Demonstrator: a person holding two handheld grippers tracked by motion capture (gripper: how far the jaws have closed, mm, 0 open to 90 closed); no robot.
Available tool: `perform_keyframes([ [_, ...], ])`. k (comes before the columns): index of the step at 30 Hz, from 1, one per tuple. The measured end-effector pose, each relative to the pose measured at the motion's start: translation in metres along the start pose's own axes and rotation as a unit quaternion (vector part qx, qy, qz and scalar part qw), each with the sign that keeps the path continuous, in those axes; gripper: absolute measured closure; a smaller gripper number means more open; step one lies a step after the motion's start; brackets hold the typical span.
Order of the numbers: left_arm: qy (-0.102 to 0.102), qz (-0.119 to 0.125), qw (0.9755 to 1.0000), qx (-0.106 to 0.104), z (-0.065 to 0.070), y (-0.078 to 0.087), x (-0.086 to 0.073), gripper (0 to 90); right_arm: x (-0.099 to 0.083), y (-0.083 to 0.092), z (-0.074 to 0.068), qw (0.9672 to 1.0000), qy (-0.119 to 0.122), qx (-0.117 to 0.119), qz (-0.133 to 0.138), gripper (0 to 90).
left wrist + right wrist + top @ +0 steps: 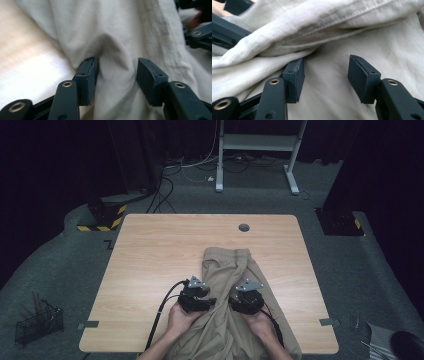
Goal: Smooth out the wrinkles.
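Now both my grippers rest on khaki trousers (pixel 225 270) lying on the near half of the wooden table (pixel 150 250).
My left gripper (pixel 116 72) stands open astride a raised fold, pads not yet pinching. My right gripper (pixel 325 72) is open over flat cloth beside a seam. I judge I am gathering fabric to fold; next, close on the ridge.
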State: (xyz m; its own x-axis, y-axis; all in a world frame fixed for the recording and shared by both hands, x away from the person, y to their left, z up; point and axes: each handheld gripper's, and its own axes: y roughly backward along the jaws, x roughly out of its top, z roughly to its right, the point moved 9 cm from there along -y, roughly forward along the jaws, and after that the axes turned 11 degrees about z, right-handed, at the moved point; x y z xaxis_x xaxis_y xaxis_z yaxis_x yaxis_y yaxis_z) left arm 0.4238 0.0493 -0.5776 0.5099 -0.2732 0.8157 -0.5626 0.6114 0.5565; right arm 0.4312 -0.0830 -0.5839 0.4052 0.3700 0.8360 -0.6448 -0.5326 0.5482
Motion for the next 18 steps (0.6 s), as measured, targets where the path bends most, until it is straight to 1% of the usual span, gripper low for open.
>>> perform_keyframes([
  [1, -0.013, -0.006, 0.9997, 0.021, -0.008, -0.004, 0.004, 50.7, 0.005, -0.007, 0.001, 1.0000, 0.003, -0.001, 0.004, 47.2],
  [2, -0.020, -0.007, 0.9994, 0.028, -0.011, -0.006, 0.005, 50.5, 0.007, -0.011, 0.001, 1.0000, 0.001, -0.003, 0.006, 47.3],
  [3, -0.020, -0.007, 0.9994, 0.028, -0.011, -0.006, 0.005, 50.4, 0.007, -0.011, 0.001, 1.0000, 0.001, -0.003, 0.006, 47.3],
  [4, -0.027, -0.010, 0.9990, 0.036, -0.017, -0.008, 0.008, 50.4, 0.009, -0.014, 0.002, 1.0000, 0.002, -0.004, 0.007, 47.3],
  [8, -0.022, -0.017, 0.9985, 0.048, -0.038, -0.013, 0.015, 49.8, 0.022, -0.034, 0.005, 0.9999, -0.001, -0.013, 0.011, 47.5],
  [10, -0.018, -0.024, 0.9980, 0.057, -0.052, -0.016, 0.020, 49.6, 0.028, -0.044, 0.006, 0.9998, -0.001, -0.016, 0.010, 47.5],
  [11, -0.017, -0.026, 0.9977, 0.061, -0.058, -0.018, 0.023, 49.1, 0.035, -0.055, 0.007, 0.9997, -0.004, -0.019, 0.012, 47.6],
  [12, -0.013, -0.028, 0.9974, 0.065, -0.064, -0.020, 0.025, 49.1, 0.035, -0.055, 0.007, 0.9997, -0.004, -0.019, 0.012, 47.6],
  [13, -0.010, -0.029, 0.9970, 0.071, -0.071, -0.021, 0.027, 48.9, 0.042, -0.065, 0.008, 0.9997, -0.006, -0.023, 0.012, 47.5],
  [14, -0.003, -0.032, 0.9965, 0.077, -0.080, -0.024, 0.032, 48.5, 0.044, -0.069, 0.009, 0.9996, -0.007, -0.023, 0.012, 47.4],
  [15, -0.003, -0.032, 0.9965, 0.077, -0.080, -0.024, 0.032, 48.2, 0.044, -0.069, 0.009, 0.9996, -0.007, -0.023, 0.012, 47.4],
  [16, -0.002, -0.036, 0.9965, 0.076, -0.084, -0.025, 0.033, 48.2, 0.047, -0.074, 0.010, 0.9996, -0.009, -0.025, 0.011, 47.3],
  [17, 0.024, -0.039, 0.9964, 0.071, -0.088, -0.023, 0.035, 47.1, 0.051, -0.079, 0.012, 0.9996, -0.010, -0.025, 0.004, 47.1],
  [18, 0.024, -0.039, 0.9964, 0.071, -0.088, -0.023, 0.035, 45.8, 0.052, -0.079, 0.012, 0.9997, -0.012, -0.022, 0.000, 46.8],
])
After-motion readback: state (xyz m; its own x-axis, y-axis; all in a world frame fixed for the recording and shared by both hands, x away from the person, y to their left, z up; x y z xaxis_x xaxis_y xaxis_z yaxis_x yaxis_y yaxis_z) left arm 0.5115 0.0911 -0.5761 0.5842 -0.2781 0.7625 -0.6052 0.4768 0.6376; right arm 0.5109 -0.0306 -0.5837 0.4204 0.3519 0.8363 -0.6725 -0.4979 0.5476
